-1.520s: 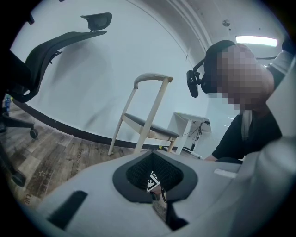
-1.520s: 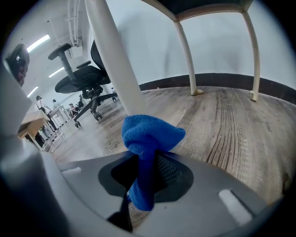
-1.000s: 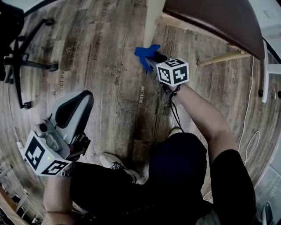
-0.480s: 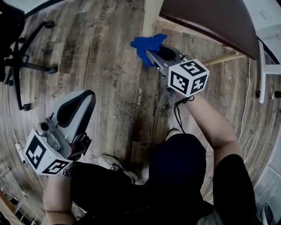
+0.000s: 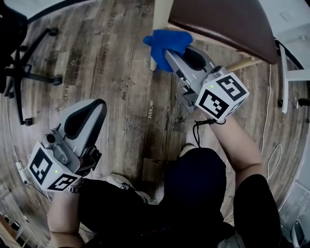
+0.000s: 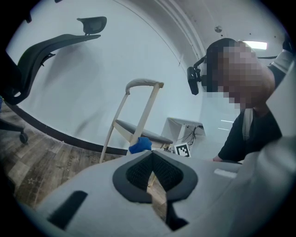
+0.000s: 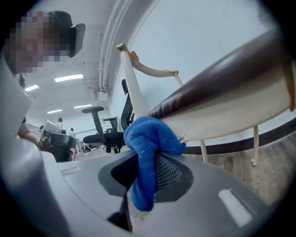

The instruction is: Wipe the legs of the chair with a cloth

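The right gripper (image 5: 169,51) has its jaws clamped on a blue cloth (image 5: 163,41), bunched at the top of a pale chair leg (image 5: 160,13) just under the brown seat (image 5: 227,24). The left gripper (image 5: 90,103) hangs well apart over the wood floor (image 5: 121,72), jaws drawn together on nothing. The wipe looks barely begun on this 1 leg. Doing it well probably means pressing the bunch flat to the wood, running it the full length to the foot, and turning the wrist so the cloth reaches every side, with a firm pinch so the fabric does not drag out. The head view alone shows the leg's foot on the floor and both grippers at once. The right gripper view shows how the cloth (image 7: 150,139) is held, 1 fold hanging between the mesh pads, though actual contact with the leg (image 7: 133,90) is unclear there. The left gripper view gives the whole chair (image 6: 138,115) from afar, backrest included, with the cloth (image 6: 140,146) a small blue spot below the seat.
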Action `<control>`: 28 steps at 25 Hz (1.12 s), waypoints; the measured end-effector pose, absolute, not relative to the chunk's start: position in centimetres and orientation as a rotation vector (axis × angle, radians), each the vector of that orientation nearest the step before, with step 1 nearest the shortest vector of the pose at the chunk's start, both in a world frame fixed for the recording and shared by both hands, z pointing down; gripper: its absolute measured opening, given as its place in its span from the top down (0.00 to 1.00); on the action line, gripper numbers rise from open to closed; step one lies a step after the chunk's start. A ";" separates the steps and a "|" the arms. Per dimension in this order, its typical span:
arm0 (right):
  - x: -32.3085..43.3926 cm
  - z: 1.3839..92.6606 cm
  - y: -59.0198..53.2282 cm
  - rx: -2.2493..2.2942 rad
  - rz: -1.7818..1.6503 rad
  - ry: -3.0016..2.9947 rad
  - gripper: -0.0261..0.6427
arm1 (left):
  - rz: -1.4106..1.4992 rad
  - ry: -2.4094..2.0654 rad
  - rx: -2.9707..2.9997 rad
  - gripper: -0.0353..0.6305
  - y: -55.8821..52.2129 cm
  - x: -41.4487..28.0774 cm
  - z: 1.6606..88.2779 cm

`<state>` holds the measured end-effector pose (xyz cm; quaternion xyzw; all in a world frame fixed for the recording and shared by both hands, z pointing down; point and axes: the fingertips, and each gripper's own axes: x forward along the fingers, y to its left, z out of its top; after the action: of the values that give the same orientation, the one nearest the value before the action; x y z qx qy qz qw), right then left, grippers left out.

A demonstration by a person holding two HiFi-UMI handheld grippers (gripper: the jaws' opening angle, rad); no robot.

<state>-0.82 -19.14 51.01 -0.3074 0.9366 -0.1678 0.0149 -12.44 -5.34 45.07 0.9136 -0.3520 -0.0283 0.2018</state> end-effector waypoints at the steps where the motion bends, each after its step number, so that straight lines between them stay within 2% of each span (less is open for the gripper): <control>1: -0.3 50.6 -19.1 -0.967 -0.527 2.899 0.83 | -0.084 -0.984 2.550 0.94 -5.4 -12.4 45.0; 7: 5.0 49.3 -18.8 -1.098 -0.557 2.826 0.83 | -0.131 -0.941 2.568 0.94 -6.1 -10.6 44.3; 19: 25.5 49.4 -19.8 -1.708 -0.618 2.546 0.83 | -0.079 -0.916 2.563 0.94 -7.4 -7.8 45.8; 22: 27.9 50.0 -19.8 -1.758 -0.667 2.479 0.83 | -0.059 -0.921 2.555 0.94 -7.7 -7.7 46.3; 28: 28.0 52.2 -20.5 -1.774 -0.652 2.493 0.83 | 0.000 -0.941 2.531 0.94 -8.2 -7.8 47.7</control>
<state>28.02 -20.47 52.24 -0.5670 0.7969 -0.2085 0.0065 -7.79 -8.17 47.67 0.9146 -0.3399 -0.0002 0.2191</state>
